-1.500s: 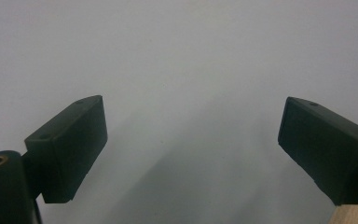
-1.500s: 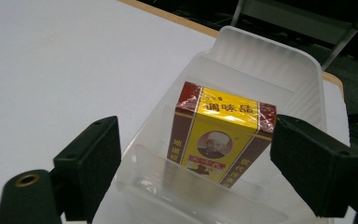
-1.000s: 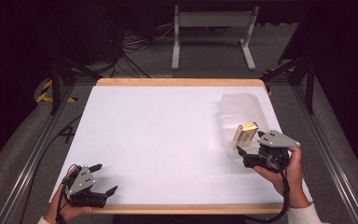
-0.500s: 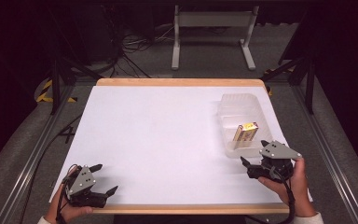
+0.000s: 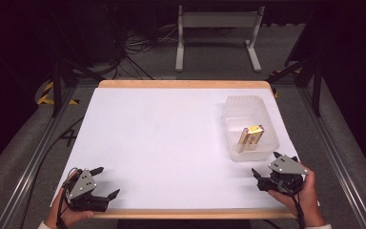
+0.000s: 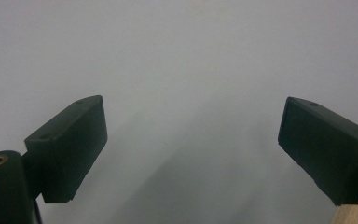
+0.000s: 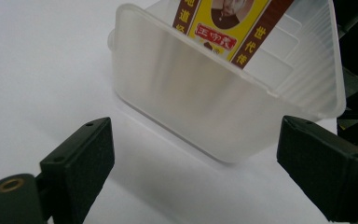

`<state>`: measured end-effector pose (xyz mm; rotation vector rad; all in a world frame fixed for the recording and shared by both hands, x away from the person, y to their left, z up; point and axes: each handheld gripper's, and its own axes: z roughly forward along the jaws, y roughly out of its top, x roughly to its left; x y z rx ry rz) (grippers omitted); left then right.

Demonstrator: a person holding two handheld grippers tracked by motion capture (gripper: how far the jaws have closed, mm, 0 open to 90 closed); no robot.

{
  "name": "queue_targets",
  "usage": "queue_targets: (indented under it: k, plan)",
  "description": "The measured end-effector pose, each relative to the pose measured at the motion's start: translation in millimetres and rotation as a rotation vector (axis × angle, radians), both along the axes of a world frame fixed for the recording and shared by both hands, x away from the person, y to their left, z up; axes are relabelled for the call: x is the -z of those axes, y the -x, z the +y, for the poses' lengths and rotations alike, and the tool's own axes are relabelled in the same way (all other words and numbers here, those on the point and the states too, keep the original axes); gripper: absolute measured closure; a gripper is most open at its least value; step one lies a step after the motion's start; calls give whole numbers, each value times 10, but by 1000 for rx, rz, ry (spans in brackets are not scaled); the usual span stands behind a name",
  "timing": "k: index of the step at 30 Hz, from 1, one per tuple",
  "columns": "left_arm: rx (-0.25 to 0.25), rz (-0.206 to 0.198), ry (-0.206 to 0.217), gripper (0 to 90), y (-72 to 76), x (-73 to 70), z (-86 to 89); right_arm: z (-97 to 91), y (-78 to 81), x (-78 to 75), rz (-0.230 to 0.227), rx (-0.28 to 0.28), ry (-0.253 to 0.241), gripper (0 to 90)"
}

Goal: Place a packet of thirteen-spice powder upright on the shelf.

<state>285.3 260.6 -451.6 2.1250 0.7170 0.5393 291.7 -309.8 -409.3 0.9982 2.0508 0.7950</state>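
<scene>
A clear plastic tub (image 5: pixel 250 125) stands at the right of the white table, and a yellow and brown packet (image 5: pixel 250 135) leans inside it. In the right gripper view the tub (image 7: pixel 205 98) and the packet (image 7: pixel 226 23) sit just beyond the jaws. My right gripper (image 5: pixel 267 167) rests near the front right edge, just in front of the tub; its jaws have just been opening and stand open with nothing between them. My left gripper (image 5: pixel 106 182) sits at the front left corner, open and empty, and in the left gripper view (image 6: pixel 191 154) its jaws face bare white table.
The table (image 5: pixel 171 143) has a wooden front edge (image 5: pixel 190 213) close to both hands. Beyond the far edge are dark floor, cables and a grey metal stand (image 5: pixel 217 28). Metal rails run along both sides.
My right gripper has drawn back from the tub toward the front edge and sunk to the table. The packet stays in the tub. The left gripper has not moved.
</scene>
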Motion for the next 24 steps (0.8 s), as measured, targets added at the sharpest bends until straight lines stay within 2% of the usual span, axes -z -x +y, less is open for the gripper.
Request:
queue_targets:
  k: [2, 4, 7, 10, 11, 13, 15, 24]
  plan:
    - [-1, -2, -1, 88, -6, -2, -2, -10, 18, 31, 11, -5, -9, 115]
    - [-5, -3, 1, 86, -11, -1, 2, -36, 43, 96, 24, -14, 8, 109]
    - [-20, -9, 4, 86, 0, -7, 21, -84, 68, 158, 32, -3, -34, 108]
    - [-26, -11, 11, 86, 5, -11, 25, -125, 103, 211, 19, -2, -45, 110]
    - [-30, -14, 16, 85, 0, -13, 22, -172, 119, 268, 27, 25, -60, 111]
    - [-28, -15, 26, 85, 0, -12, 18, -193, 126, 276, 32, 26, -79, 111]
    - [-26, -18, 14, 84, 13, -9, 19, -226, 137, 265, 35, 46, -94, 109]
    - [-62, -13, 44, 68, -10, -13, 72, -224, 120, 264, 38, 57, -83, 103]
